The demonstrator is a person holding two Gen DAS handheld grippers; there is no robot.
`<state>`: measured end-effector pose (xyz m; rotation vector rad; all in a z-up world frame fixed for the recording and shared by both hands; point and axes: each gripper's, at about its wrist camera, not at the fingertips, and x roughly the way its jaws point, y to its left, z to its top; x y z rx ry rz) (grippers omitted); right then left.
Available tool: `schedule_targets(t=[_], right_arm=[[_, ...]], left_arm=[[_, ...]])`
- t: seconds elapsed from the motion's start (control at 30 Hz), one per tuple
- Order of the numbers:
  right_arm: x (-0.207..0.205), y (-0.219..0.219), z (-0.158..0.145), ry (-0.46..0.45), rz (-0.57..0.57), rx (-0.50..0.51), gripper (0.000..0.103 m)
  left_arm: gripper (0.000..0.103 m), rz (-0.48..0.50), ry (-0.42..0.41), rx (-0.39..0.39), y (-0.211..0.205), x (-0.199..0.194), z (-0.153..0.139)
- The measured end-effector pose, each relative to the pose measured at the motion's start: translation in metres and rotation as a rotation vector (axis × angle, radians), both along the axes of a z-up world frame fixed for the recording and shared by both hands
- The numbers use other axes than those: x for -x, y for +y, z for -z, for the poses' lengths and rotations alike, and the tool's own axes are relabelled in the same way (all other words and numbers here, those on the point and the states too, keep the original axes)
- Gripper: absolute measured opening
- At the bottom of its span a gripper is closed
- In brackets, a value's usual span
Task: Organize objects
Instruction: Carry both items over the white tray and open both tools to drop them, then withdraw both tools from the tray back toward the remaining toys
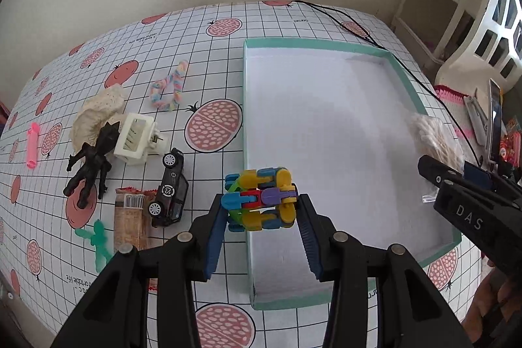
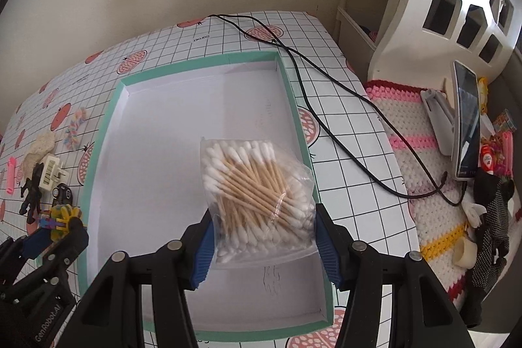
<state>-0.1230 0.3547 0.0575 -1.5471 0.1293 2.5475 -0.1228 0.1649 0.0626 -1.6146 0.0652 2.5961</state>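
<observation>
My left gripper [image 1: 261,201] is shut on a multicoloured block toy [image 1: 261,198], held above the left wall of the mint-rimmed white tray [image 1: 326,41]. My right gripper [image 2: 262,217] is shut on a clear bag of cotton swabs [image 2: 257,188], held over the tray [image 2: 202,62] near its right wall. In the right wrist view the left gripper [image 2: 55,227] shows at lower left with the block toy [image 2: 57,217]. In the left wrist view the right gripper [image 1: 437,181] and the bag of cotton swabs [image 1: 430,136] show at the right edge.
Left of the tray lie a black toy car [image 1: 169,188], a black figure [image 1: 89,165], a white plug [image 1: 137,139], a cream knit piece [image 1: 98,113], a pastel twisted loop [image 1: 169,87], a pink clip [image 1: 32,145], a green figure [image 1: 98,243] and a packet [image 1: 130,220]. A black cable [image 2: 326,126] runs right.
</observation>
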Motion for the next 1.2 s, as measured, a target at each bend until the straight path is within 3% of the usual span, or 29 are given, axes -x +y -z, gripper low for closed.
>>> schedule_targets(t=[0.17,0.33,0.53,0.8,0.87,1.2], right_arm=[[0.001,-0.005,0.005,-0.023,-0.013,0.013,0.059],[0.001,-0.012,0.005,-0.026,-0.025,0.027,0.060],[0.000,-0.018,0.006,-0.021,-0.040,0.033,0.060],[-0.003,-0.023,-0.001,0.037,-0.048,0.035,0.068],[-0.003,-0.024,-0.002,0.045,-0.048,0.044,0.069],[-0.002,-0.027,0.002,0.030,-0.040,0.061,0.072]], left_arm=[[0.045,0.027,0.030,0.069,0.012,0.000,0.003],[0.046,0.006,-0.014,0.025,0.011,0.004,0.010],[0.046,0.030,0.032,0.055,0.014,0.000,0.006],[0.052,-0.007,0.053,-0.006,0.003,0.000,-0.003],[0.059,-0.018,0.065,-0.014,-0.002,0.000,-0.007],[0.060,-0.119,0.030,-0.093,-0.032,0.004,-0.007]])
